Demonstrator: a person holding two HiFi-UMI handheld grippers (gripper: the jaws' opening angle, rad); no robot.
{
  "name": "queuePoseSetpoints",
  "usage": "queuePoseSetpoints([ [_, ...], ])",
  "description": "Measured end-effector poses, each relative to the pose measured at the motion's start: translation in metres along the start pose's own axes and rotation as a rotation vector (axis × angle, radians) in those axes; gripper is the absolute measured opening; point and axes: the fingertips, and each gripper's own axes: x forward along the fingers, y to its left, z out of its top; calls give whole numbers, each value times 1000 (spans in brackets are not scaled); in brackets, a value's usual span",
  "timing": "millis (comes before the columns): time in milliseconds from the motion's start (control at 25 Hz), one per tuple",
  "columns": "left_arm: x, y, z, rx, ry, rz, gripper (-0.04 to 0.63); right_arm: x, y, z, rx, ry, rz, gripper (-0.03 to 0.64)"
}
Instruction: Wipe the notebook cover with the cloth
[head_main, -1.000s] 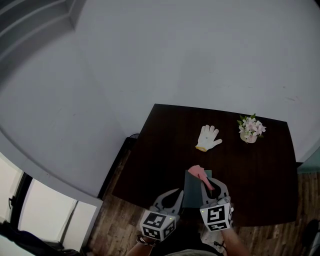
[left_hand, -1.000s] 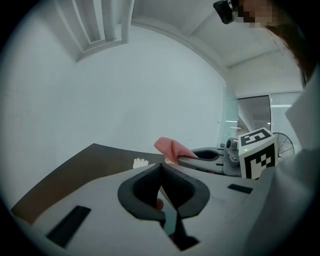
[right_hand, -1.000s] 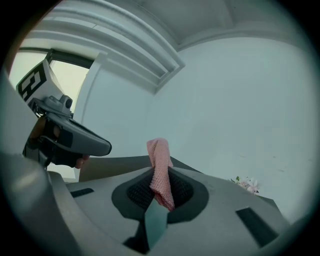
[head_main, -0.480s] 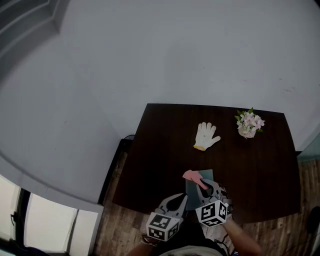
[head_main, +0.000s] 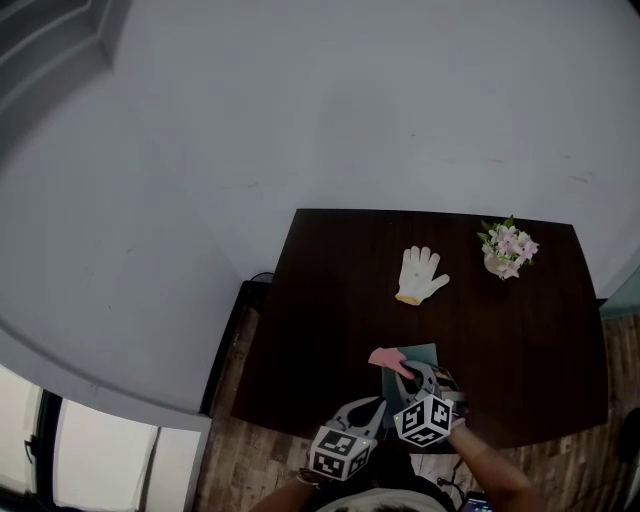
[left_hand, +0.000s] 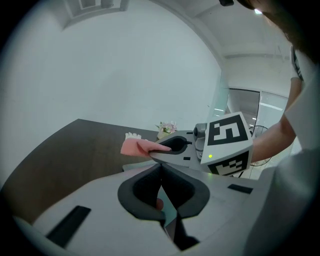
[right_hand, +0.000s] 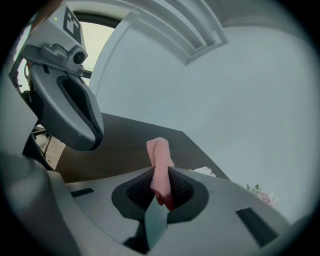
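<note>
At the dark table's (head_main: 320, 300) near edge, the right gripper (head_main: 408, 372) clamps a pink cloth (head_main: 385, 357) over the teal notebook (head_main: 422, 353). Left gripper (head_main: 372, 405): jaws together at the notebook's near corner.

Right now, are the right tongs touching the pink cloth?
Touching. The right gripper view shows the right tongs closed on the pink cloth, with the cloth's free end sticking out past the tips.

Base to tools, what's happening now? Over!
Left tool shut on teal notebook, near edge. Right tool shut on pink knitted cloth, over the cover. White glove, flower pot well clear.
</note>
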Motion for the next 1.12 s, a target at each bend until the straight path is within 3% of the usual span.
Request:
queuePoseSetpoints([
  [480,26,33,-47,-72,103,4,18,55,21,-22,-22,112,112,46],
  [1120,48,36,-83,-98,223,-28,18,96,27,-54,34,268,188,46],
])
